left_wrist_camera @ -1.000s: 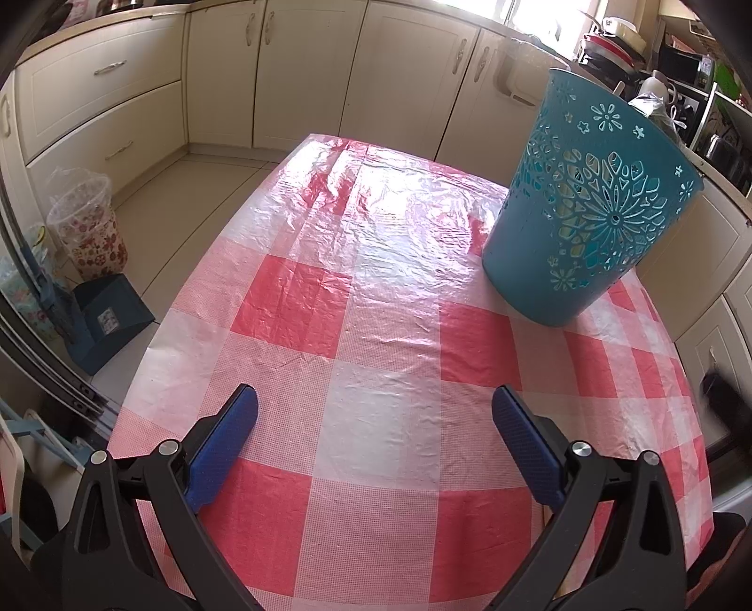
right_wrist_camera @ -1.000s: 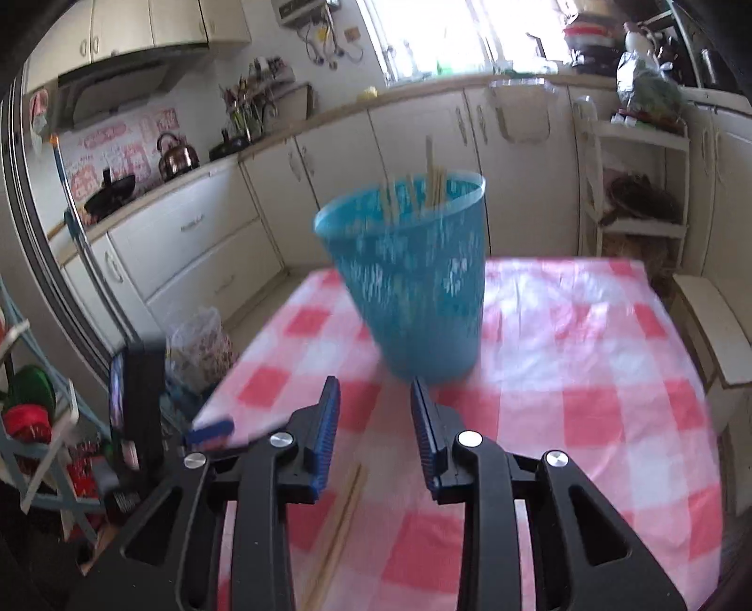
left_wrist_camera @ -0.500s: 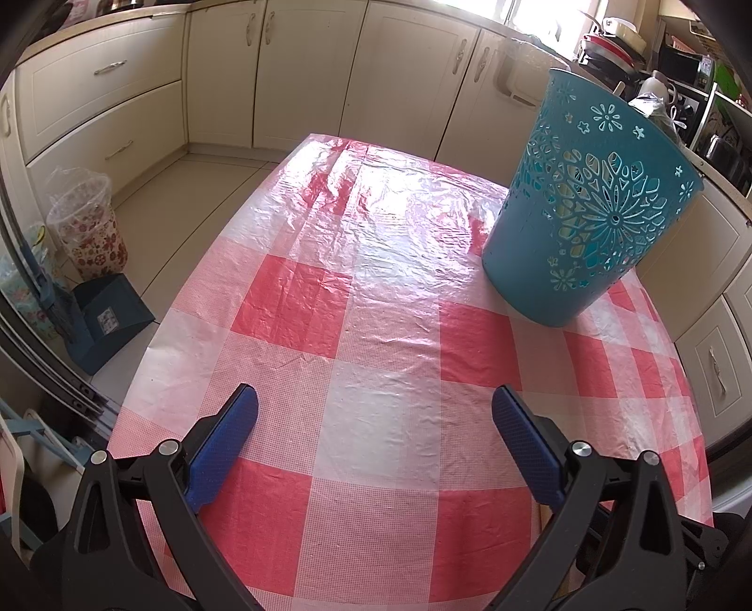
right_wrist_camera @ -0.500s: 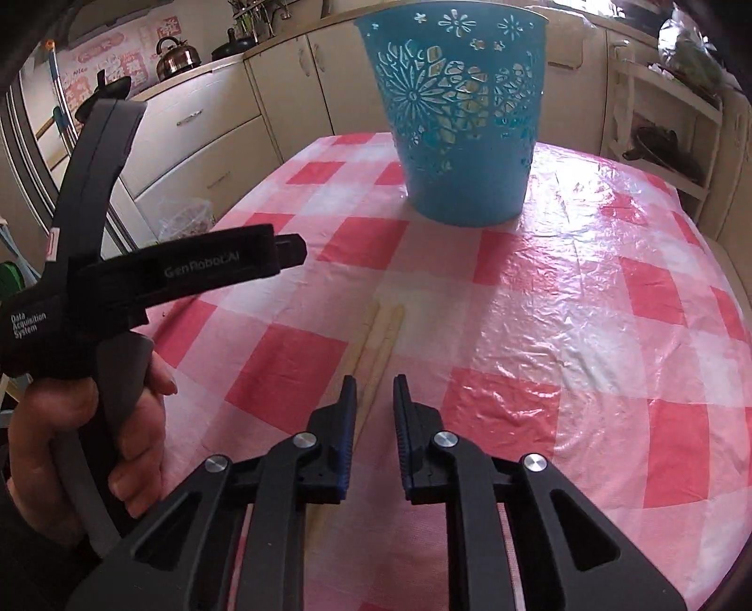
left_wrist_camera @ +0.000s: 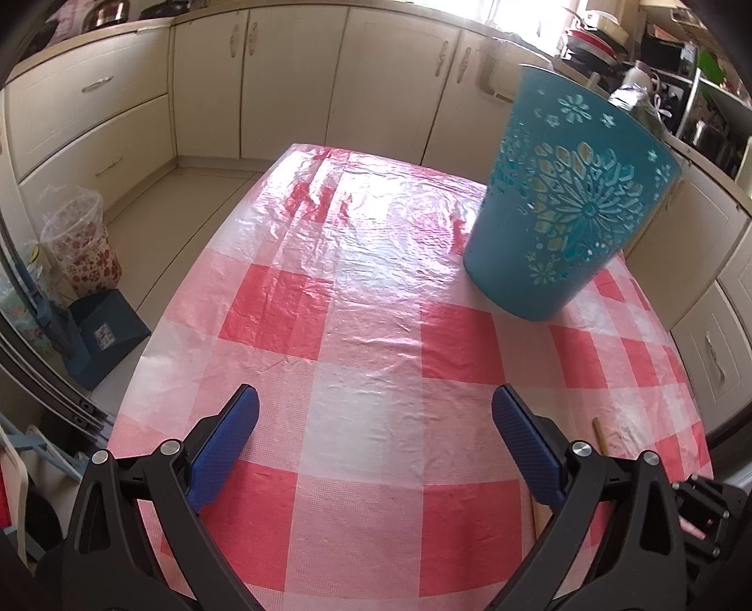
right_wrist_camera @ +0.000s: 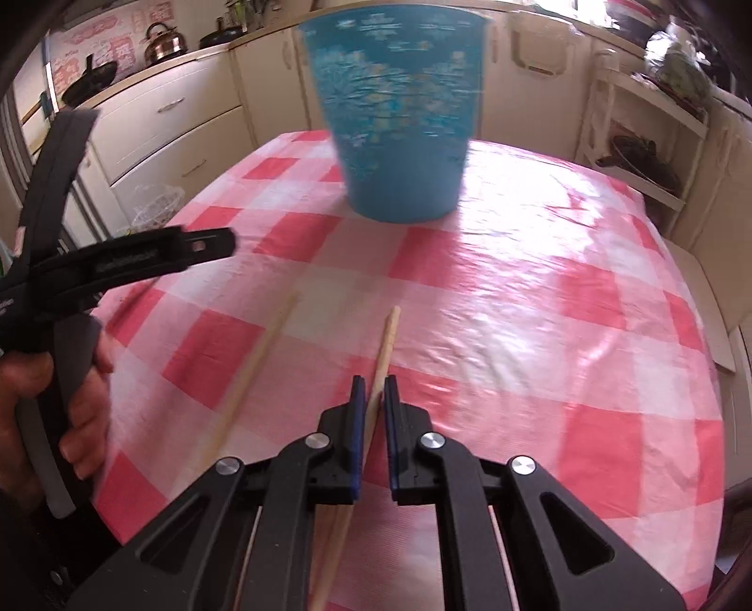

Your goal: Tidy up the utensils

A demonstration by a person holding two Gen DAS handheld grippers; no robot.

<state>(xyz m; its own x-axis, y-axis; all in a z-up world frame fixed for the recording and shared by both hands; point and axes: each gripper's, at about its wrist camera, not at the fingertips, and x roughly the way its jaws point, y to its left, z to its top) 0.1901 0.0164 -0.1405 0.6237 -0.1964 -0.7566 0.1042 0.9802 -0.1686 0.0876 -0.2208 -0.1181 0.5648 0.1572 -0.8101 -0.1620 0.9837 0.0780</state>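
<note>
Cream cabinets (left_wrist_camera: 291, 80), kettle (right_wrist_camera: 162, 44), floral bin (left_wrist_camera: 82, 244) beside blue dustpan (left_wrist_camera: 105, 336).

Two pale wooden chopsticks and a teal bin are the task's things. One chopstick (right_wrist_camera: 383, 350) points toward the far side, its near part pinched between the right gripper's (right_wrist_camera: 373, 399) blue pads. The other chopstick (right_wrist_camera: 256, 352) lies flat on the checked cloth just to its left, angled the same way. The bin (right_wrist_camera: 395, 108) stands upright at the far end, with flower-pattern cutouts in its wall.
</note>
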